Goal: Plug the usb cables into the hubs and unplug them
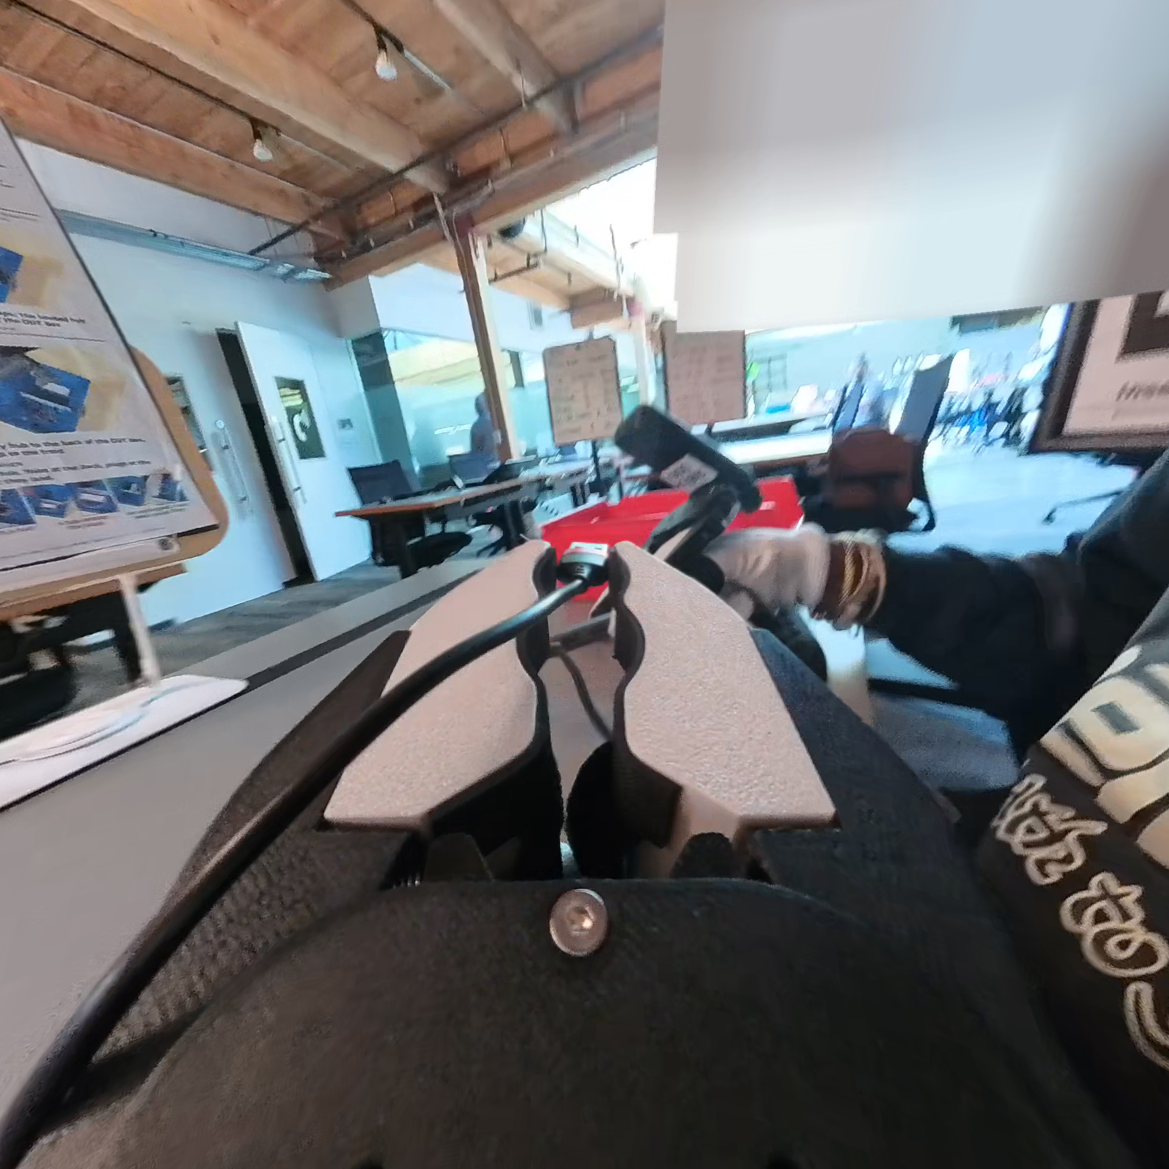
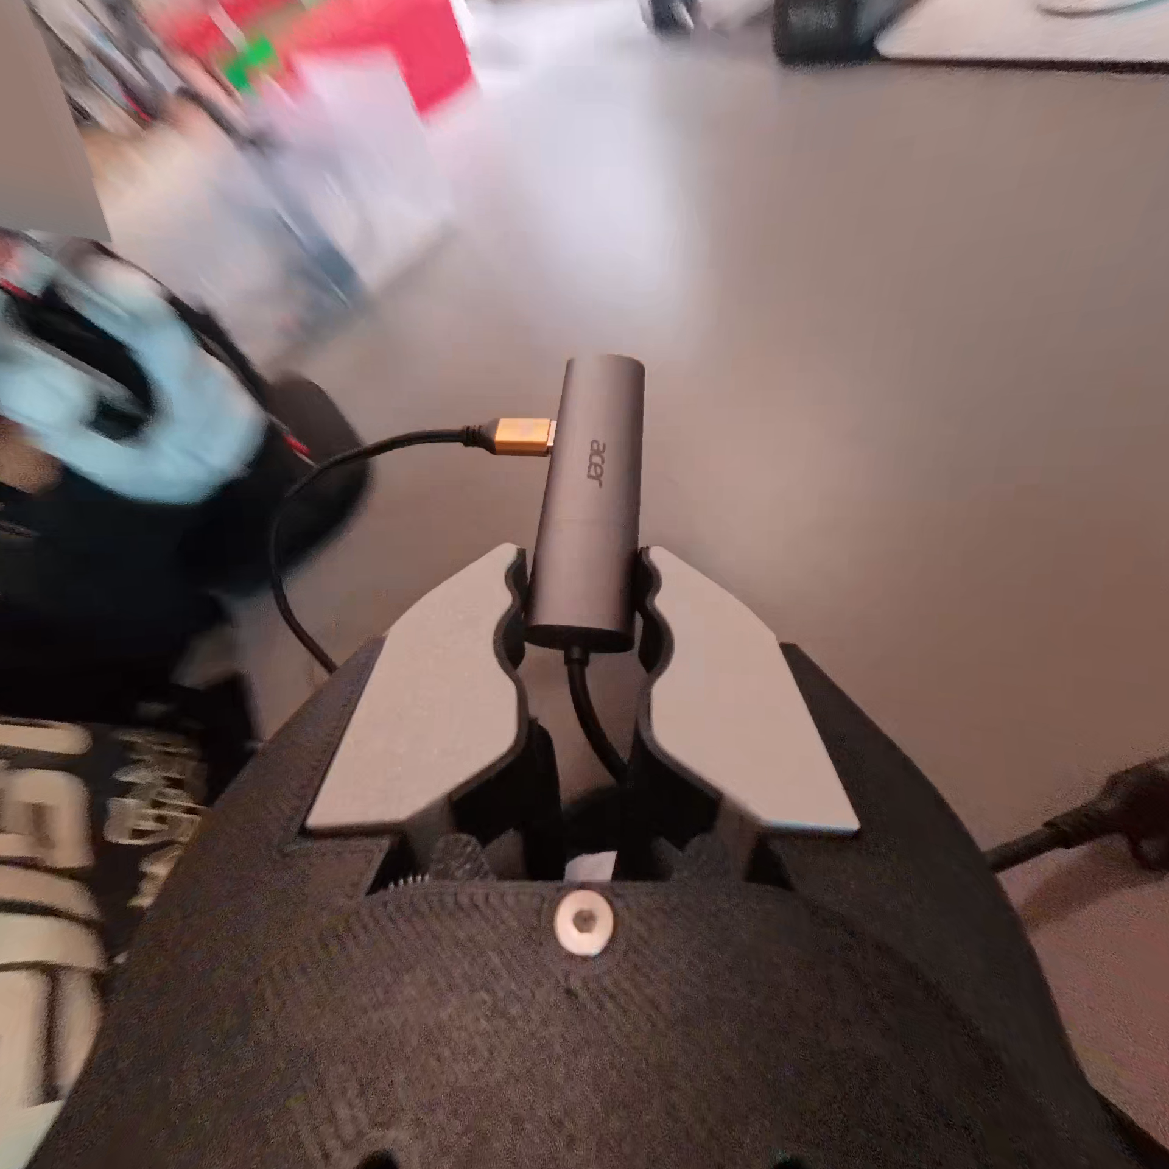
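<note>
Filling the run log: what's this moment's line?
left gripper: shut on black cable plug | right gripper: shut on grey hub | gold plug: inserted

Grey jaws on black textured bodies; white glove [image 1: 768,566], dark sleeve [image 1: 987,607].

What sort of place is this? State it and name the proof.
Most likely an open-plan office or workshop. The left wrist view shows desks with office chairs behind, whiteboards on stands, and a wooden ceiling with track lights.
</note>
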{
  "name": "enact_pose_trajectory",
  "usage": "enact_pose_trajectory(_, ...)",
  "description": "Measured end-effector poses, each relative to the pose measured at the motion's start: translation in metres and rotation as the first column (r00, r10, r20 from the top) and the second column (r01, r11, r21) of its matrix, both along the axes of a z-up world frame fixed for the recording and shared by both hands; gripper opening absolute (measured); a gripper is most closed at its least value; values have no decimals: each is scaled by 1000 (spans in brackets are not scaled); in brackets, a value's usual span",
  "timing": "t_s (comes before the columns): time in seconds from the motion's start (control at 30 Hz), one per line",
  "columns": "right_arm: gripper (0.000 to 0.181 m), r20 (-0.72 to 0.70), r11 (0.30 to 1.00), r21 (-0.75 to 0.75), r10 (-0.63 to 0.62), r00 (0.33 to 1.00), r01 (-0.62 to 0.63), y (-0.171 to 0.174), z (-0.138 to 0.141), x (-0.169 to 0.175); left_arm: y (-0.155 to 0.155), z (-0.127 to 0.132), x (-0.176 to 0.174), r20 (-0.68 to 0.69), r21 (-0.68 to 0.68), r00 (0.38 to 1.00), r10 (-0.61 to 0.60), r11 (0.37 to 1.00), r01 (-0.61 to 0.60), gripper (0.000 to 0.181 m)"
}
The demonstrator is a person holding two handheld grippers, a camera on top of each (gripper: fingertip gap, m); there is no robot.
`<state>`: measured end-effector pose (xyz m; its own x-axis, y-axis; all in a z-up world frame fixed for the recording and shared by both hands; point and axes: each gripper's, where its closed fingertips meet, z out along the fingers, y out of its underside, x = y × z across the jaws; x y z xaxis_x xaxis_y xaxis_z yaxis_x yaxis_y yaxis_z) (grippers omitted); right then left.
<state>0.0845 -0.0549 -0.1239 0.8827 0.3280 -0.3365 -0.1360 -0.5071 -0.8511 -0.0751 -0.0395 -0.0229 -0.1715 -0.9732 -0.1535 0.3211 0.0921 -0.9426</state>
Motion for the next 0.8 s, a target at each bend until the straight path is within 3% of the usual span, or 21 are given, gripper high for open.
enact_pose_trajectory(0.1,33,-265,996,67,66,962,-50,-1,21,-14,10,11,-11,82,-142,995,-62,987,74,15)
enact_pose_trajectory(0.2,33,-376,992,98,106,921,-74,-3,30,-20,22,18,-20,155,-240,985,-78,964,114,15)
enact_pose_trajectory(0.37,33,-362,989,123,119,924,-79,-3,32,-25,20,30,-36,278,-256,950,-144,942,217,15)
enact_pose_trajectory(0.53,33,-344,990,113,117,932,-82,-2,29,-27,13,49,-67,479,-230,831,-283,873,430,15)
enact_pose_trajectory(0.63,33,-337,990,112,114,934,-81,-2,28,-28,12,54,-78,530,-205,789,-309,857,473,15)
enact_pose_trajectory(0.8,33,-331,990,113,114,937,-80,-1,28,-28,10,53,-76,516,-195,798,-311,865,463,16)
